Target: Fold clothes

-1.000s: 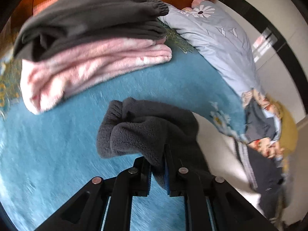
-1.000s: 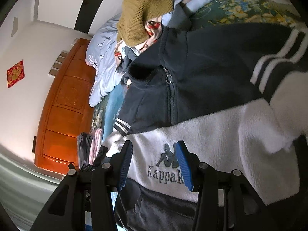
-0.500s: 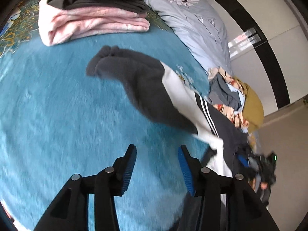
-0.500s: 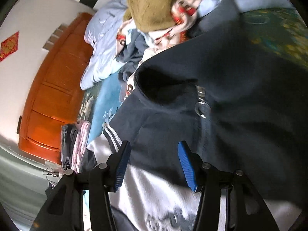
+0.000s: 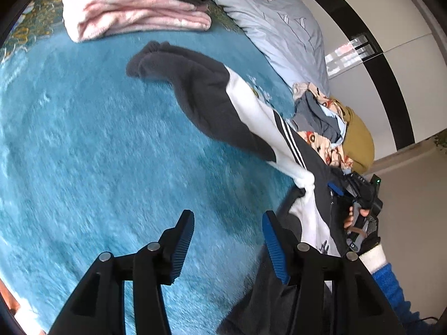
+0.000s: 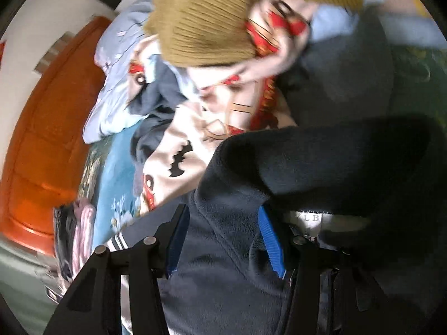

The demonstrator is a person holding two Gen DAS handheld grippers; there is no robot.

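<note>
1. Lying on the fuzzy blue bed cover is a dark grey and white fleece jacket with thin stripes. One long sleeve reaches out toward the far end of the bed, and the sleeve end is bunched up.
2. The left hand-held gripper hangs over the blue cover. Its two black fingers with blue pads are opening, and nothing is between them. The jacket's body lies just beside its right finger.
3. The right hand-held gripper is right over the jacket's dark collar. Its fingers are spread apart. The soft dark cloth sits between them, but the pads do not look like they are squeezing it. A small white tag with letters shows just beside the right pad.
4. In the left view, a hand in a black glove with a white cuff and a blue fuzzy sleeve holds the other gripper at the edge of the jacket.
5. A neat stack of folded clothes, pink below and dark grey on top, sits at the far end of the bed, well apart from the jacket.
6. A messy pile of clothes lies just past the collar: a mustard yellow knit thing on top, and a cream cloth with red pictures and black bats under it.
7. A pale blue pillow with a white flower lies near the stack, and an orange wooden headboard stands behind.
</note>
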